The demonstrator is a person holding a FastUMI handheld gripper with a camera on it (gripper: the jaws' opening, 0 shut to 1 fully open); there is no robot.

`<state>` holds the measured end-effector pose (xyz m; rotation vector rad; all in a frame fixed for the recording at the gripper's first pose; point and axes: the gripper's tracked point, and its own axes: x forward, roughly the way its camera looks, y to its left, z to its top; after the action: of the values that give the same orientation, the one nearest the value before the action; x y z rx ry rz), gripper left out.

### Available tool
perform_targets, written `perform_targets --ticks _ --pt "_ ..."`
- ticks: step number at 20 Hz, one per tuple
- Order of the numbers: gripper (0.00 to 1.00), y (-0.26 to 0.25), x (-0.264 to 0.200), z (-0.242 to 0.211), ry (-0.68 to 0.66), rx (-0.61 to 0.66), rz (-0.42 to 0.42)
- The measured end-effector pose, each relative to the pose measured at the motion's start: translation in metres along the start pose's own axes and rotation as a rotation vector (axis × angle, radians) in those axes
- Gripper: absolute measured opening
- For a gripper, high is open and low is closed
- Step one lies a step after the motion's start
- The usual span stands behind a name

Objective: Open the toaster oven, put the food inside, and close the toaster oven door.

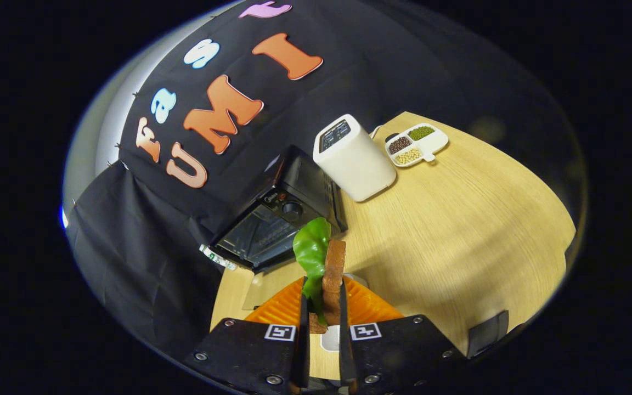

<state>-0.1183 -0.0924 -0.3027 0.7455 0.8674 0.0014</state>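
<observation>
My gripper (324, 293) is shut on the food (333, 269), a brown bread slice with a green lettuce leaf (311, 247) against it, held upright between both fingers. The food is lifted over an orange ridged plate (368, 308) that lies under the fingers. Just beyond the food stands the black toaster oven (288, 192), with a knob (292, 208) on its front. Rack lines show in its dark front opening (255, 237). A pale glassy panel (254, 288) lies on the table before it and looks like the lowered door, though I cannot tell for sure.
A white slot toaster (355, 162) stands right beside the oven. Farther off is a white divided dish (416, 144) holding beans and grains. The wooden table (458, 230) stretches beyond and to the right of the fingers. Black cloth hangs behind the oven.
</observation>
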Motion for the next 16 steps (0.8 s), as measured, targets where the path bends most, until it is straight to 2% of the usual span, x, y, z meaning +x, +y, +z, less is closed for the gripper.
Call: perform_targets --ticks 9,12,16 --pt "0.22 0.083 0.030 -0.010 -0.055 0.082 0.188" --pt "0.22 0.110 0.051 -0.019 -0.047 0.105 0.224" --pt "0.22 0.136 0.088 -0.034 -0.019 0.133 0.230"
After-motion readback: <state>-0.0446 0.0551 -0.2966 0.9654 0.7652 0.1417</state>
